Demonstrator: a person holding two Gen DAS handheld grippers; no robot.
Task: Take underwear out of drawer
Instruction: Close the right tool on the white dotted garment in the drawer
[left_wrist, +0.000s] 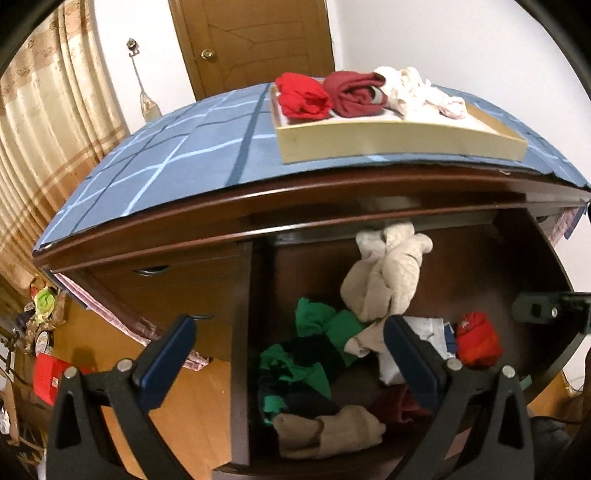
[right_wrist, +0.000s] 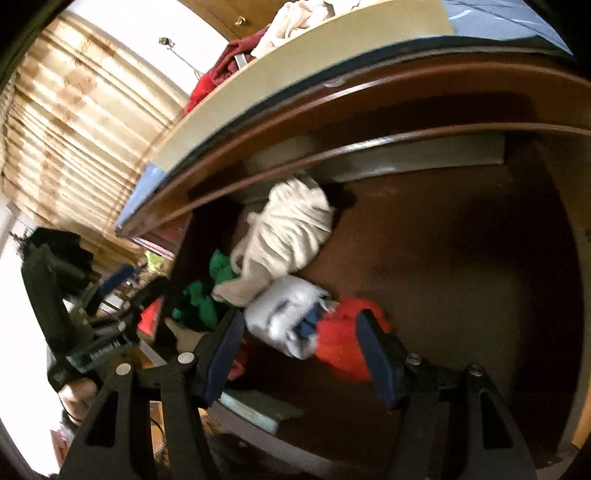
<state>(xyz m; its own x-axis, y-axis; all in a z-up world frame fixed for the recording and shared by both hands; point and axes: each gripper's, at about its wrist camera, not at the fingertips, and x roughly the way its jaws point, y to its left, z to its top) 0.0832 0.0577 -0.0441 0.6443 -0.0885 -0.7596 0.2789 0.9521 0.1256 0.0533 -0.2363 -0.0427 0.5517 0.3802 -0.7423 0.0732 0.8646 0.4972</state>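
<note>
A home bedroom: pleated curtains (left_wrist: 44, 129), a wooden door (left_wrist: 251, 40), and a dresser drawer (left_wrist: 480, 266) of clothes.

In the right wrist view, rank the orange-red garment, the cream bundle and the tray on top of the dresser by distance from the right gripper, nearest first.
1. Orange-red garment: in the drawer, between the open fingers of the right gripper.
2. Cream bundle: deeper in the drawer, near its back.
3. Tray: up on the dresser top, beyond the drawer.

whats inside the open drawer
In the drawer: a cream bundle, green garments, a white piece, a red-orange one and a beige roll. Whatever lies under the pile is covered.
</note>
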